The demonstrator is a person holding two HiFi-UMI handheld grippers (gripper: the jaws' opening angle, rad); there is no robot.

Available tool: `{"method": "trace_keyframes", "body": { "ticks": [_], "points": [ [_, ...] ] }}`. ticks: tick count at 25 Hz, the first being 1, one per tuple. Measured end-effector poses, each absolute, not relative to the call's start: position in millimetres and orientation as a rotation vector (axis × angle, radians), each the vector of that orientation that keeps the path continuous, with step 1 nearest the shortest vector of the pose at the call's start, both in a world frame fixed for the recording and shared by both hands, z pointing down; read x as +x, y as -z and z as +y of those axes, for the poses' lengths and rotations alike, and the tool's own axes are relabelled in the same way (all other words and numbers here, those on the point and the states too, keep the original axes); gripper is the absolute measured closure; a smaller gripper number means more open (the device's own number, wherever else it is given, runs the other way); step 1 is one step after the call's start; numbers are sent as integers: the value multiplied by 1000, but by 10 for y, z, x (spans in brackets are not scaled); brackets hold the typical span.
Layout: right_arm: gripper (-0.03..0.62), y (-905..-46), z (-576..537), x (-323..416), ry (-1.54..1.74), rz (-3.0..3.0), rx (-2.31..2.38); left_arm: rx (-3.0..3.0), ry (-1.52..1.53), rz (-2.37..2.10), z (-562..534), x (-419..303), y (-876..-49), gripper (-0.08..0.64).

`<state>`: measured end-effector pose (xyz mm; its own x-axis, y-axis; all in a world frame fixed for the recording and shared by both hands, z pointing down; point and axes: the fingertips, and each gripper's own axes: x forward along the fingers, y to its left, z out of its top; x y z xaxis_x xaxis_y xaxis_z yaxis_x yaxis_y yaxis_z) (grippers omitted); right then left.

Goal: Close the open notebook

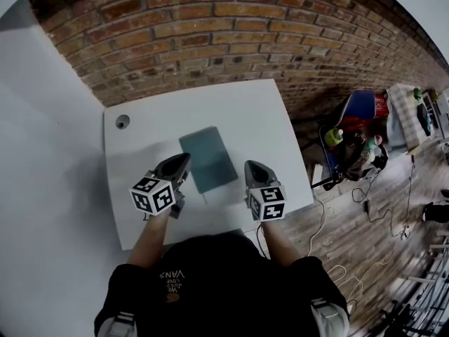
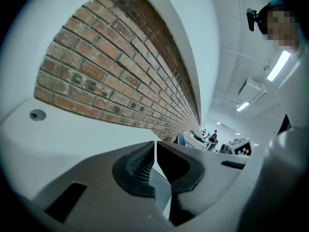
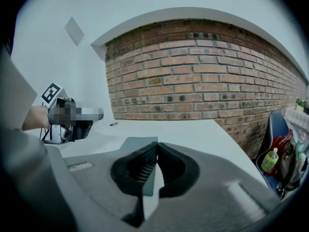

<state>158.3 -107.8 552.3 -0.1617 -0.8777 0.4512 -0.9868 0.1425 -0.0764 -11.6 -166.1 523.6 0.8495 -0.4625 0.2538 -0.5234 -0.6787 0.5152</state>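
Seemingly finished: at lower centre of the head view, the left gripper [image 1: 182, 161] and right gripper [image 1: 251, 167] both have jaws pressed together, nothing between them. Just beyond and between them, the teal notebook [image 1: 208, 159] lies flat on the white tabletop [image 1: 140, 132] and looks closed. The next move probably only calls for backing off.

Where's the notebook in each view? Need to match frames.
Head view: notebook lies mid-table, just above picture centre.
Left gripper view: perhaps the grey-blue sliver below the jaw tips; cannot be sure.
Right gripper view: just behind the jaw tips, left of centre.
Shared landmark: round hole in the tabletop.
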Motion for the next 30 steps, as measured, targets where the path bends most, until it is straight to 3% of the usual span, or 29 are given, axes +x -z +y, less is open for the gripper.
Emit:
{"method": "trace_keyframes", "body": {
  "ticks": [30],
  "points": [
    [594,-4678,-692,493,-297,-2373,1741,2502,-16,-997,-934,-1473,-4787,537]
  ]
}}
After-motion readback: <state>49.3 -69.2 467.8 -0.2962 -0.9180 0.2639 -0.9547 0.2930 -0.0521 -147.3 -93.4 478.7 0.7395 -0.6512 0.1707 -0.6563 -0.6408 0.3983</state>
